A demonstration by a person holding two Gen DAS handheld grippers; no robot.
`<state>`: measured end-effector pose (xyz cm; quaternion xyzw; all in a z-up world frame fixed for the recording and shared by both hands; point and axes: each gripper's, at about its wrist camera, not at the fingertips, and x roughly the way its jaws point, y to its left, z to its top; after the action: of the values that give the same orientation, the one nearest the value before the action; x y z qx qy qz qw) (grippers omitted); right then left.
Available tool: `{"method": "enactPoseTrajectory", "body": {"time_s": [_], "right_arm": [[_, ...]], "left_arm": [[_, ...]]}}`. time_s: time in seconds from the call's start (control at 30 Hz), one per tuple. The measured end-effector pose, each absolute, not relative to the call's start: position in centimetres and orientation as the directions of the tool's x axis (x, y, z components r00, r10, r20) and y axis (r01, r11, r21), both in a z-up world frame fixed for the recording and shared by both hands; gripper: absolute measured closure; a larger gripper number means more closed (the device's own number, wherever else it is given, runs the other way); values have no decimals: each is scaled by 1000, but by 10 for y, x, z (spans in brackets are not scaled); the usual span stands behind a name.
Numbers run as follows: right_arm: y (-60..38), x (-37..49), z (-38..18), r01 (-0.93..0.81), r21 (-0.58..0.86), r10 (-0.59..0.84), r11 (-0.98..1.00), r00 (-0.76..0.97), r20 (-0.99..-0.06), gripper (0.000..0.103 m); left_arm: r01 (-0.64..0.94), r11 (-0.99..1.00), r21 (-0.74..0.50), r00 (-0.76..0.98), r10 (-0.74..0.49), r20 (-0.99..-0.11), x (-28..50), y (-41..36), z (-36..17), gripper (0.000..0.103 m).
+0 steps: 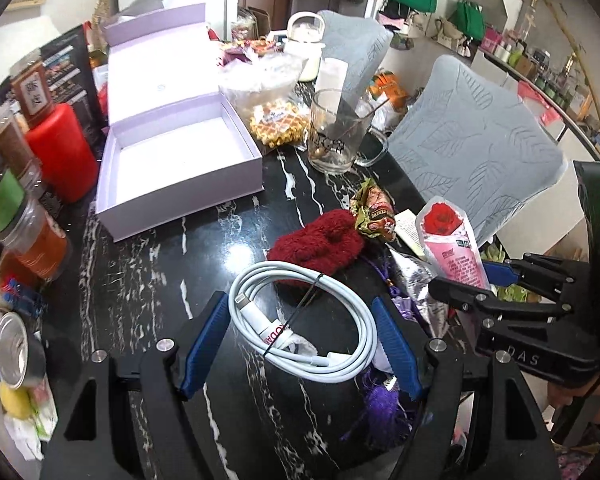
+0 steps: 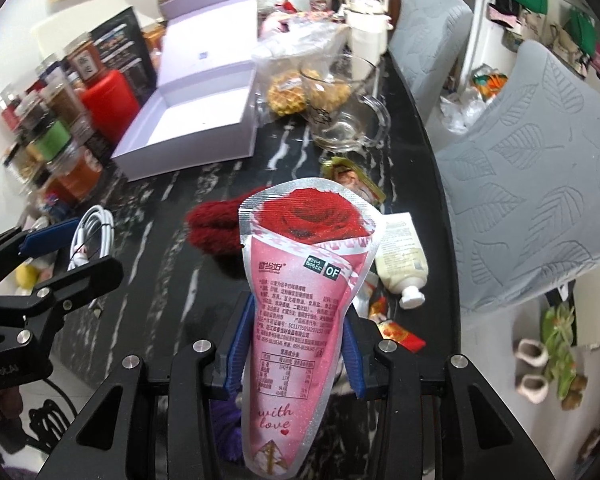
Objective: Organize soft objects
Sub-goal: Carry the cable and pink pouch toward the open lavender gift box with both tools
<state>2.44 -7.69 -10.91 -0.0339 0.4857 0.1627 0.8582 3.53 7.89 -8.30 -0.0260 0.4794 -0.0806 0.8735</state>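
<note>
1. Right gripper (image 2: pixel 296 344) is clamped on a pink rose-printed foil pouch (image 2: pixel 300 280), held above the black marble table (image 2: pixel 172 280).
2. Left gripper (image 1: pixel 300 344), wide open, straddles a coiled white cable (image 1: pixel 304 320) beside a red fuzzy sock (image 1: pixel 316 244).

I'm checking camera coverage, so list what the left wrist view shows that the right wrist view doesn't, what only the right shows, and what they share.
Only the left wrist view shows the whole white cable coil lying between the open left gripper's fingers, and the purple tassel beneath it. Only the right wrist view shows the rose pouch's printed face with "with love", clamped in the right gripper, and the whole white tube. Both show the open lilac box, the red fuzzy item, the glass mug and the black marble table.
</note>
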Motion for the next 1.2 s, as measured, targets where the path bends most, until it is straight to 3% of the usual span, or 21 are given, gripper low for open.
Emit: {"method": "enactPoseTrajectory", "body": {"time_s": [0.63, 1.2], "right_arm": [[-33, -21, -70, -589, 122, 432, 799, 421, -797, 63], [26, -4, -53, -619, 139, 463, 773, 400, -791, 63]], "left_arm": [[-89, 994, -64, 646, 9, -763, -24, 99, -27, 30], [-122, 991, -51, 646, 40, -762, -17, 153, -10, 30]]}}
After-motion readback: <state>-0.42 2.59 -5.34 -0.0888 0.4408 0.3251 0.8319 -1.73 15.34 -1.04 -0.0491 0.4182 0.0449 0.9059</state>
